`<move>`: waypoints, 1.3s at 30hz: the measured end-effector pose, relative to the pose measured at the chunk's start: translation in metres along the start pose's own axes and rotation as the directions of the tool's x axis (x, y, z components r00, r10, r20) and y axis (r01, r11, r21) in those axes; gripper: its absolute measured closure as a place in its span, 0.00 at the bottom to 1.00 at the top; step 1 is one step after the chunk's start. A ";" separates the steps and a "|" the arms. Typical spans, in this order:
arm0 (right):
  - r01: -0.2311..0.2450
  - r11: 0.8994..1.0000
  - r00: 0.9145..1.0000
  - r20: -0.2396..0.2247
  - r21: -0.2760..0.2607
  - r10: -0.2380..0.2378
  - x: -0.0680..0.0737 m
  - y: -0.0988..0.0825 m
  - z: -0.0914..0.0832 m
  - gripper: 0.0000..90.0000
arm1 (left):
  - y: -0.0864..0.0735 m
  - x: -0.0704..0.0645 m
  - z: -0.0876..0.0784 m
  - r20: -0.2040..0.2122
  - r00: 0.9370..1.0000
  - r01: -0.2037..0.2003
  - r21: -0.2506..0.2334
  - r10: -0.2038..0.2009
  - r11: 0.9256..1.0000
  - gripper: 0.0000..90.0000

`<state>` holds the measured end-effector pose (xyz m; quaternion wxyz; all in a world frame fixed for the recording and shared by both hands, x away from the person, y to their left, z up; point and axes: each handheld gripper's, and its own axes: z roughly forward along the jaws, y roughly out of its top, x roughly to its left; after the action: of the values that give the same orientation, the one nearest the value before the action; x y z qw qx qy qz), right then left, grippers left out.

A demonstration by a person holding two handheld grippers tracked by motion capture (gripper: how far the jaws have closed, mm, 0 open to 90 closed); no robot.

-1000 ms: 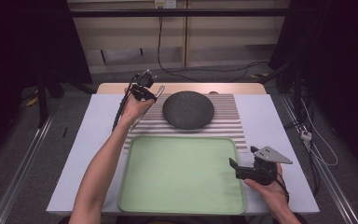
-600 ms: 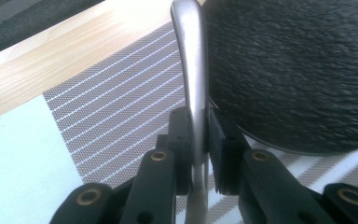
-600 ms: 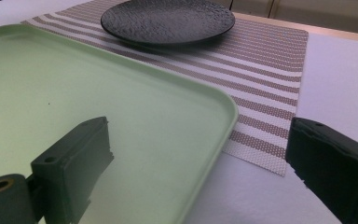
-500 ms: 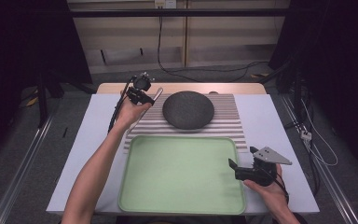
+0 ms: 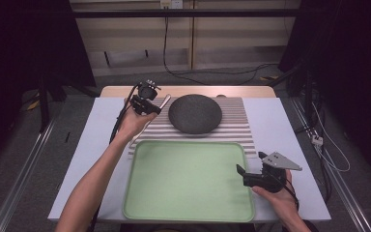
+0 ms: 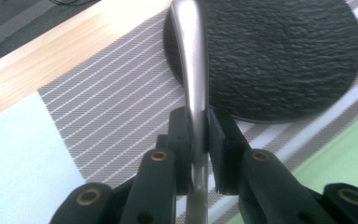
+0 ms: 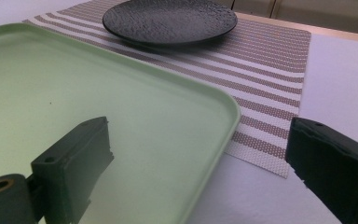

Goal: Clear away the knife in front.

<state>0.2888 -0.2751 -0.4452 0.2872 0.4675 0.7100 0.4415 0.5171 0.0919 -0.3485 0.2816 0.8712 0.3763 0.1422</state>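
Over mat, by plate (image 5: 195,114) | L gripper (image 5: 150,104) clamps utensil handle (image 6: 193,70)

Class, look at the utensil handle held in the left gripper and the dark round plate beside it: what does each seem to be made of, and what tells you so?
Utensil handle: probably metal, likely stainless steel, with a brushed silver sheen and soft highlights along its length. The left gripper has its jaws clamped on it.
Plate: looks like matt black stoneware or slate-effect ceramic; its surface is rough and pebbled and barely reflects. Moulded plastic cannot be ruled out.
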 end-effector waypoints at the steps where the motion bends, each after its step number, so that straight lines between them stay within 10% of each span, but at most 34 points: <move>1: -0.001 1.000 1.000 0.001 0.001 0.001 0.000 0.000 0.000 0.07 | -0.001 -0.001 -0.001 0.000 1.000 -0.008 0.002 0.008 1.000 0.89; 39: 0.003 1.000 1.000 0.008 0.002 -0.003 0.001 0.000 -0.001 0.07 | -0.064 -0.072 -0.021 0.099 0.992 -0.078 0.048 0.073 0.996 0.89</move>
<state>0.2872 -0.2746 -0.4447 0.2901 0.4685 0.7100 0.4385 0.4222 0.0829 -0.3724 0.2713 0.8977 0.3323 0.1005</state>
